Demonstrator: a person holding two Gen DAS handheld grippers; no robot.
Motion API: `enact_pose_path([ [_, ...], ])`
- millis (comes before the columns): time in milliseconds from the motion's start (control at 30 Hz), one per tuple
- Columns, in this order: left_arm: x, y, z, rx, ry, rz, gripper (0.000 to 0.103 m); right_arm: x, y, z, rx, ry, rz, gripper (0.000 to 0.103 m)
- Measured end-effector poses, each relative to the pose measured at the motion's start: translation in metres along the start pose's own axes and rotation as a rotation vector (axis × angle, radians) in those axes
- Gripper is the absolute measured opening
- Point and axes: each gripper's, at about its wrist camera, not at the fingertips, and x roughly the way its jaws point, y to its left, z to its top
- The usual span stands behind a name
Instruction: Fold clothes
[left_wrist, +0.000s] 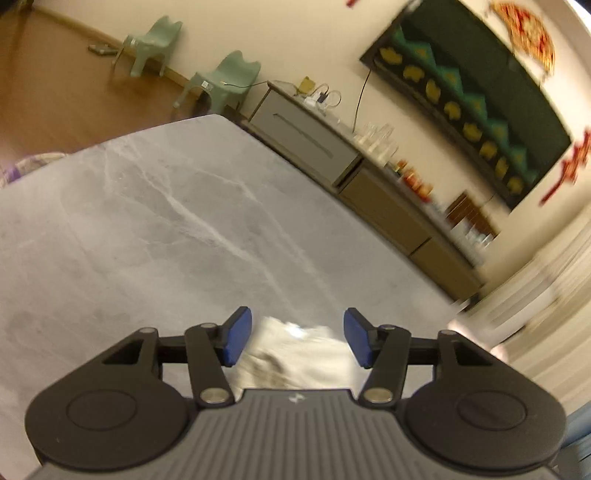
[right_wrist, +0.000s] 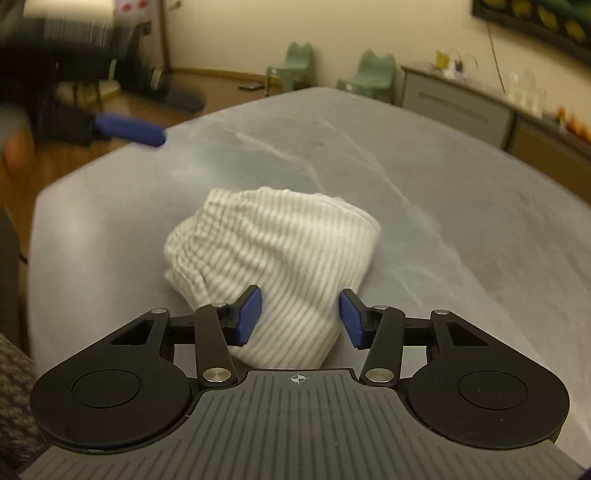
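A white, thinly striped garment (right_wrist: 273, 258) lay bundled near the middle of the grey marble tabletop (right_wrist: 461, 206), toward its near edge. The right gripper (right_wrist: 300, 317) hovered over the bundle's near end, tongs spread wide, holding nothing. The left gripper (left_wrist: 297, 338) was likewise wide and empty, blurred cloth just beyond it. The fabric looked soft, light and limp; an outer edge or corner seemed the best hold.

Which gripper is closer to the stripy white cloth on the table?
Right. The right gripper has its open fingers on either side of the stripy cloth. The left gripper is off to the cloth's left, up by the table edge, apart from it.
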Motion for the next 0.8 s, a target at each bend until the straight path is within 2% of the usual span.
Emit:
enact_pose_path([
  [100,-0.006,0.001,0.003,-0.008,-0.028,-0.009,0.056,0.025,0.009,0.018,0.020,-0.016,0.033,0.052],
  [267,-0.002,-0.020,0.008,0.062,-0.050,0.037,0.056,0.062,0.021,0.042,0.101,-0.029,0.115,0.056],
  [300,-0.001,-0.029,0.008,0.078,-0.062,0.040,0.056,0.064,0.016,0.044,0.141,-0.010,0.131,0.062],
  [400,0.003,-0.058,0.008,0.126,-0.094,0.043,0.058,0.043,-0.024,0.036,0.268,0.012,0.082,0.065],
  [433,0.007,-0.072,0.003,0.153,-0.093,0.026,0.058,0.029,-0.042,0.030,0.306,0.012,0.045,0.066],
  [500,0.023,-0.111,-0.015,0.245,-0.058,-0.029,0.063,-0.013,-0.088,0.010,0.374,0.014,-0.082,0.066],
  [600,0.056,-0.184,-0.067,0.454,0.092,-0.175,0.065,-0.088,-0.162,-0.027,0.496,0.058,-0.349,0.066],
  [633,0.059,-0.198,-0.083,0.497,0.107,-0.198,0.065,-0.115,-0.183,-0.041,0.539,0.064,-0.431,0.067],
  [667,0.062,-0.211,-0.099,0.539,0.123,-0.220,0.064,-0.137,-0.194,-0.053,0.560,0.065,-0.483,0.068],
  [733,0.067,-0.239,-0.130,0.624,0.154,-0.265,0.064,-0.173,-0.205,-0.078,0.578,0.060,-0.556,0.080],
  [800,0.072,-0.266,-0.162,0.709,0.185,-0.309,0.064,-0.209,-0.217,-0.102,0.596,0.055,-0.629,0.085],
])
